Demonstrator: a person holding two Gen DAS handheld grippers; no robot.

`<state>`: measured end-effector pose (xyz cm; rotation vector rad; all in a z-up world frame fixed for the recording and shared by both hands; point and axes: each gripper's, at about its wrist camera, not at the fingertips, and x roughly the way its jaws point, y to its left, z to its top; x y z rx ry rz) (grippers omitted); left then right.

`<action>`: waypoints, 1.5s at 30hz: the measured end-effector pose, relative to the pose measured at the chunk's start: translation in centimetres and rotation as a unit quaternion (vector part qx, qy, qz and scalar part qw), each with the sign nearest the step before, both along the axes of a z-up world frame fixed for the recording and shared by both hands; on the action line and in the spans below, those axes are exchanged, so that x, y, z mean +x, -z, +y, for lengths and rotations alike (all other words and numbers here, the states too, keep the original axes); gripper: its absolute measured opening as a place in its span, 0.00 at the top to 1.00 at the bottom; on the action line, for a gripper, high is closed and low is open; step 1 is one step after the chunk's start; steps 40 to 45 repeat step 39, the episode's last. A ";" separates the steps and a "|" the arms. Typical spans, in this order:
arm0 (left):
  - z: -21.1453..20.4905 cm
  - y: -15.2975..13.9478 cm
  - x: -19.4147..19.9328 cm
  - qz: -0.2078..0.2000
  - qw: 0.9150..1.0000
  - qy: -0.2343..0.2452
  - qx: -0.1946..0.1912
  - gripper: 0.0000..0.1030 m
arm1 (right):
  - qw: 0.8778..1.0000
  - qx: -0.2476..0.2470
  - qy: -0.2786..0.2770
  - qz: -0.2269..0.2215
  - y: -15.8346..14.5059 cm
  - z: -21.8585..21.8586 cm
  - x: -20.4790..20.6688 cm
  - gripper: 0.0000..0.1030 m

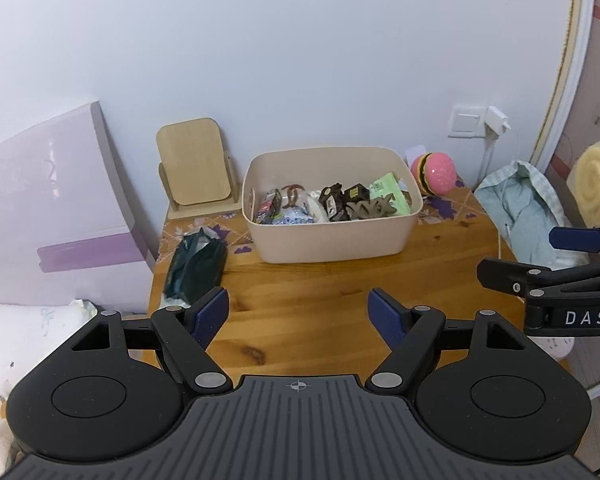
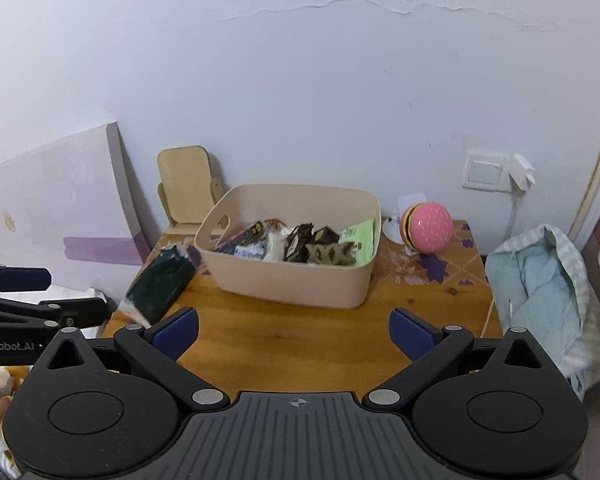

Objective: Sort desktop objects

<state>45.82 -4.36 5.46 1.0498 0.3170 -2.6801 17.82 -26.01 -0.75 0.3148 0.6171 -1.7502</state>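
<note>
A beige bin [image 1: 332, 236] stands at the back of the wooden table [image 1: 300, 304], filled with several small items: snack packets, hair clips, a green packet [image 1: 390, 196]. It also shows in the right wrist view [image 2: 296, 280]. A dark green pack [image 1: 196, 268] lies on the table left of the bin, also in the right wrist view [image 2: 160, 284]. My left gripper [image 1: 298, 314] is open and empty above the table's front. My right gripper [image 2: 294, 334] is open and empty, also over the front; it shows at the left wrist view's right edge [image 1: 540, 264].
A pink burger-shaped toy [image 1: 436, 172] sits at the table's back right. A wooden stand [image 1: 194, 164] leans against the wall at back left. A purple board [image 1: 56, 208] stands left of the table. A light blue cloth bundle [image 2: 548, 284] lies to the right.
</note>
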 end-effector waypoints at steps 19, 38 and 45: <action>5.5 -4.5 10.3 0.024 0.999 0.028 0.000 0.23 | 1.000 0.000 0.004 0.005 -1.1 11.0 4.4 0.00; 6.2 -4.9 12.1 0.017 0.999 0.027 0.007 0.23 | 1.000 0.016 0.012 0.013 -1.1 13.5 4.6 0.00; 6.2 -4.9 12.1 0.018 0.999 0.027 0.008 0.23 | 1.000 0.017 0.012 0.011 -1.1 13.4 4.5 0.00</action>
